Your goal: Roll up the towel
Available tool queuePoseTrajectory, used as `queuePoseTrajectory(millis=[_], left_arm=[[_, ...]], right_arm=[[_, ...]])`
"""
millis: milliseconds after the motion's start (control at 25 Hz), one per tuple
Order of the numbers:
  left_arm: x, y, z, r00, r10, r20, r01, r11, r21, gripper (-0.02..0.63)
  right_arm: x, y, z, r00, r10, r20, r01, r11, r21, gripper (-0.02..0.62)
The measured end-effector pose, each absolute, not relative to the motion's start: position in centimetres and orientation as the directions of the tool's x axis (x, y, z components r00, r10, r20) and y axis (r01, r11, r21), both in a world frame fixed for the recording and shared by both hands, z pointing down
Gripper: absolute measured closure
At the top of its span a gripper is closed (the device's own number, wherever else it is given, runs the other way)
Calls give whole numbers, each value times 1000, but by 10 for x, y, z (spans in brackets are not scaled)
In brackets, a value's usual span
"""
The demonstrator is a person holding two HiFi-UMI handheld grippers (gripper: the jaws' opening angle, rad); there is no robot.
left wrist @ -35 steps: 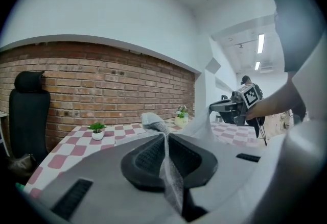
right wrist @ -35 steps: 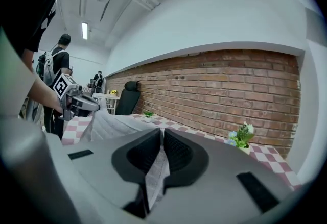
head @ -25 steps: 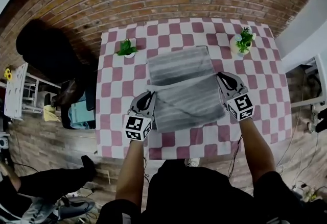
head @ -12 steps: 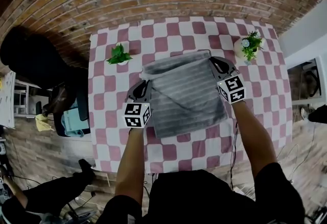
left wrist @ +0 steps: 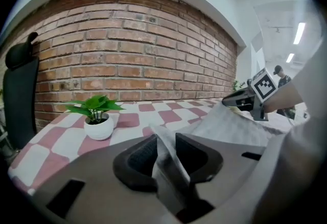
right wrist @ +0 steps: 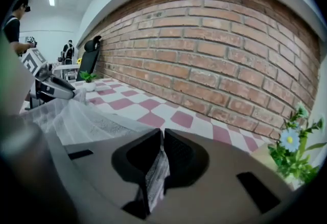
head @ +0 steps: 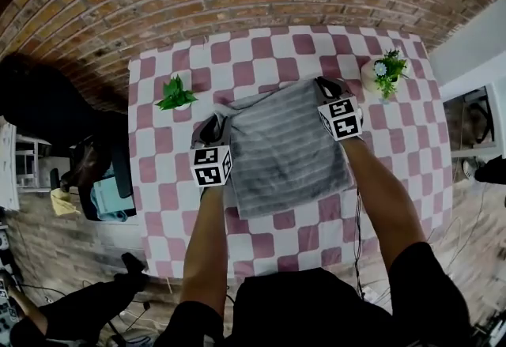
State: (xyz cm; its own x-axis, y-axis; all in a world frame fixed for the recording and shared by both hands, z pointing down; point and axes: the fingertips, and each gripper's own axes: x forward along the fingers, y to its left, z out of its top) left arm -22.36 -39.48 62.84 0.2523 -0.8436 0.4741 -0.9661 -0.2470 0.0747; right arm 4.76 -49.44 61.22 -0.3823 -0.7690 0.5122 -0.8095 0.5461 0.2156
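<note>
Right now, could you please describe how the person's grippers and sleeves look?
The left gripper and right gripper: grey, black ribbed jaws, white cubes with black square markers. Short black sleeves. Left jaws have just been opening around the grey striped towel.

There is one towel [head: 285, 148], one table [head: 411, 140] and one chair [left wrist: 20, 90]. Grippers number two: the left gripper [head: 224, 112] and the right gripper [head: 322, 85]. Plants number two as well: a leafy plant [head: 175, 92] and a flowering plant [head: 386, 73].

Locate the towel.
In the head view, the towel lies at the middle of the table, between the left plant and the right plant.
</note>
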Motion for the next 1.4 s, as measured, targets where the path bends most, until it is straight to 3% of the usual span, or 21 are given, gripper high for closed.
queuePoseTrajectory(millis=[80,160,280,320,560,800,1080,1240,1400], left_arm=[[-239,-394,631,172,-857,486,-984,-172,45,465],[-254,-384,629,116,-861,495,-993,-115,32,425],[-257,-354,620,123,-857,500,-991,-129,24,433],[-254,-341,617,142,-852,504,-989,-148,28,434],[-218,-255,610,322,-776,542,-944,-303,127,423],[-189,-166,626,457,-669,587,-886,-402,232,283],[-170,-105,653,458,-539,707,-857,-479,190,290],[-170,-102,658,419,-543,728,-867,-478,142,359],[-163,-102,662,412,-532,740,-860,-495,123,377]], right_arm=[[60,-500,631,-308,-747,589,-828,516,221,565],[72,-502,639,-287,-731,619,-847,495,193,483],[78,-487,622,-380,-732,565,-823,547,156,377],[79,-475,613,-423,-723,546,-805,577,139,370],[85,-351,583,-695,-530,485,-637,768,-73,371],[132,-234,622,-663,-401,632,-640,742,-200,365],[156,-182,655,-629,-353,693,-625,759,-181,368],[150,-184,662,-620,-363,695,-603,788,-126,399],[147,-188,662,-614,-379,692,-601,793,-99,436]])
